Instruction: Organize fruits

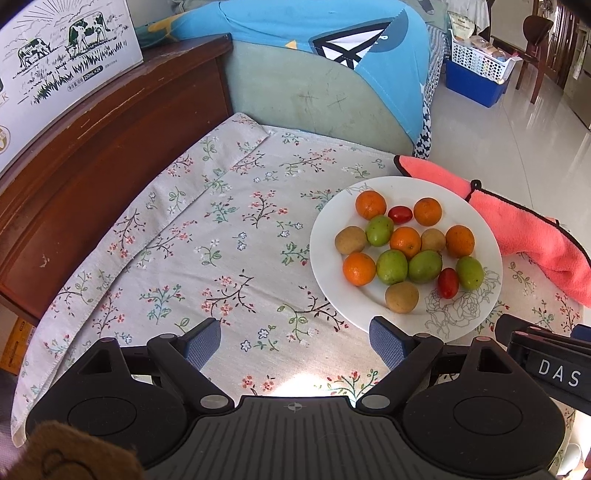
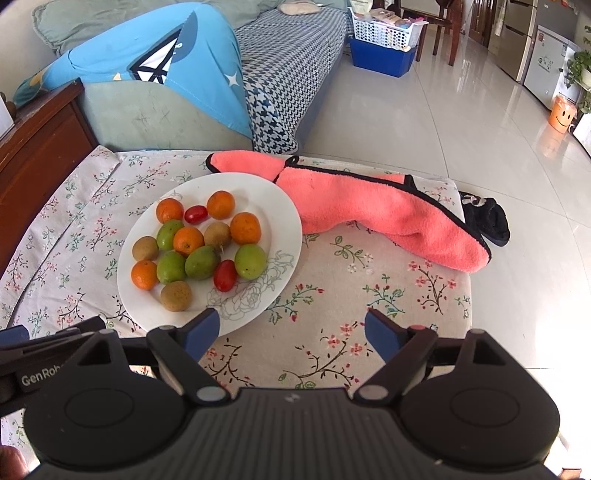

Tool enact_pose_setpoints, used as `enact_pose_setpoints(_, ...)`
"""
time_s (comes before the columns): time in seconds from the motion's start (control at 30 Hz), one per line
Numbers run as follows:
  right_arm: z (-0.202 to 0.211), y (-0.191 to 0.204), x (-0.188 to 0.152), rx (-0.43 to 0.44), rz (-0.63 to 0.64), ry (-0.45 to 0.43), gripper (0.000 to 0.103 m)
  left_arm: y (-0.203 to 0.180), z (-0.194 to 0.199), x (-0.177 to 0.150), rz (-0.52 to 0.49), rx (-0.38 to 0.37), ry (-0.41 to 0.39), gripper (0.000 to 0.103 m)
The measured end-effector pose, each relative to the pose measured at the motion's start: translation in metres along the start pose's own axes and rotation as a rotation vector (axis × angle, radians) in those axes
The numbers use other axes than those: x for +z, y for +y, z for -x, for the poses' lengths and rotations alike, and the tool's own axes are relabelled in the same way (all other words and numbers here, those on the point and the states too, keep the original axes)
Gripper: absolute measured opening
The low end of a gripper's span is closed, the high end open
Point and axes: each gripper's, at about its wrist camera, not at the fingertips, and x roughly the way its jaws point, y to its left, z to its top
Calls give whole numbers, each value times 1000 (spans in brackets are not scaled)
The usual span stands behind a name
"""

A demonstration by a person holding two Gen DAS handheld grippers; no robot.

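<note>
this was a home living room. a sofa (image 2: 288, 74) with a houndstooth cover and a blue cushion (image 2: 155, 62) stood just behind the desk's floral cloth (image 2: 369, 295). beyond the sofa, glossy floor tiles (image 2: 461, 122) ran to a laundry basket (image 2: 384, 33), wooden chair (image 1: 535, 48) and fridge (image 2: 517, 37).

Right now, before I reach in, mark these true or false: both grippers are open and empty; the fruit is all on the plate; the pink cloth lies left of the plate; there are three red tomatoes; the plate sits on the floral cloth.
1. Left gripper and right gripper are open and empty. True.
2. All fruit is on the white plate. True.
3. The pink cloth lies left of the plate. False: right of it.
4. Three red tomatoes. False: two, far one, near one.
5. The plate sits on the floral tablecloth. True.
</note>
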Motion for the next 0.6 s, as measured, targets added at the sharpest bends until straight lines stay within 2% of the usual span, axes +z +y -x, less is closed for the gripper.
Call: enact_pose_setpoints(0.6, -5, 2, 1, -17, 2, 2, 86, -5, -4, 2, 0, 2, 7, 89)
